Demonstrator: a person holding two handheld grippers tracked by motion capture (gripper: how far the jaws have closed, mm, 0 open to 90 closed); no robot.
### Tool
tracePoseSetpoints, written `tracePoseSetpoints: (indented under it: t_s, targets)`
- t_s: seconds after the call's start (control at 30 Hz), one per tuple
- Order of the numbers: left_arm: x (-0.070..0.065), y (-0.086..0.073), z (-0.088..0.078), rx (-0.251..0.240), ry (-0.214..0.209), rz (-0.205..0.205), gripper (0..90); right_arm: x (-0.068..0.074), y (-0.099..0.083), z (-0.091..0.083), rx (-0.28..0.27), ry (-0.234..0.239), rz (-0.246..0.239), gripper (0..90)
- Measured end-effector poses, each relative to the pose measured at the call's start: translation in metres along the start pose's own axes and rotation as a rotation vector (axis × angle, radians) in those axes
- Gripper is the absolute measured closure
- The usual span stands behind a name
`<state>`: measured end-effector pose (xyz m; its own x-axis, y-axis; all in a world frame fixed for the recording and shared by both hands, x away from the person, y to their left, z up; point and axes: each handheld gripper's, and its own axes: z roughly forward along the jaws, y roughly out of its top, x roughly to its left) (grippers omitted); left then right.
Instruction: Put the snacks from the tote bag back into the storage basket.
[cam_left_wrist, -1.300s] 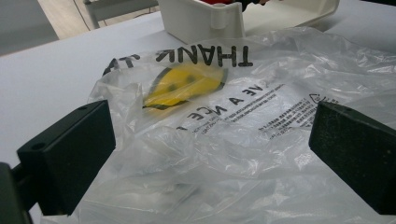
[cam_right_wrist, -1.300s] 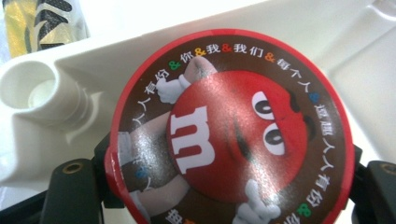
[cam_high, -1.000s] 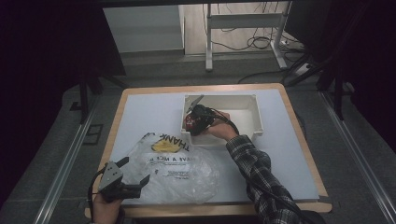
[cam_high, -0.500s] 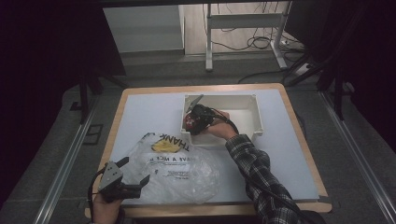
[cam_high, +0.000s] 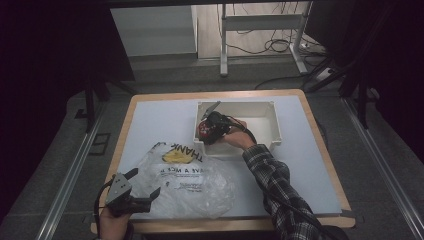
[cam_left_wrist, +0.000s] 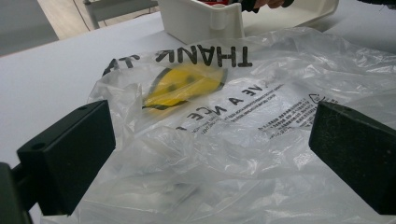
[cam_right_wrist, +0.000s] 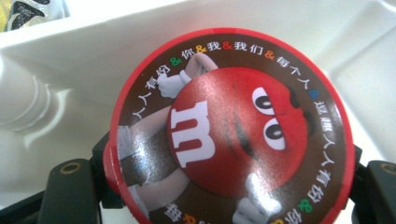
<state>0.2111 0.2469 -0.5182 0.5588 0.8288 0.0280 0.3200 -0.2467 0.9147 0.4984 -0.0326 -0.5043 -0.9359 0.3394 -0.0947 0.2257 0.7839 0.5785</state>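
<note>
Inside the white bin (cam_high: 272, 131), at its left end, the right gripper (cam_high: 212, 127) clamps a round red candy tin (cam_right_wrist: 229, 133), lid facing the gripper's camera. Nearer the person than the bin, the left gripper (cam_high: 131, 192) gapes wide over a plastic bag (cam_high: 192, 182).

Two hand-held tools, one spread wide, one clamped

The left tool (cam_high: 145, 185) sits at seven o'clock of the high view, gripped by the left hand (cam_high: 112, 222), its two black jaws spread wide and pointing toward two o'clock. The right forearm, in a plaid sleeve (cam_high: 280, 195), runs from five o'clock up to centre, where the right hand (cam_high: 239, 138) holds the right tool (cam_high: 205, 131), jaws closed on a round red tin (cam_right_wrist: 229, 130).
</note>
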Motion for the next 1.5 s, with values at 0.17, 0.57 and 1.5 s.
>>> tracePoseSetpoints:
  t_s: [0.17,0.57,1.5]
  targets:
    - [0.000,0.000,0.000,0.000,0.000,-0.001,0.4,0.000,0.000,0.001,-0.009,0.005,-0.011,18.2]
    - [0.000,0.000,0.000,-0.002,0.000,-0.002,0.4,0.002,0.001,-0.005,-0.014,-0.012,-0.025,8.8]
    - [0.000,0.000,0.000,-0.001,0.003,0.001,0.4,0.010,0.002,-0.030,-0.068,-0.028,-0.021,7.9]
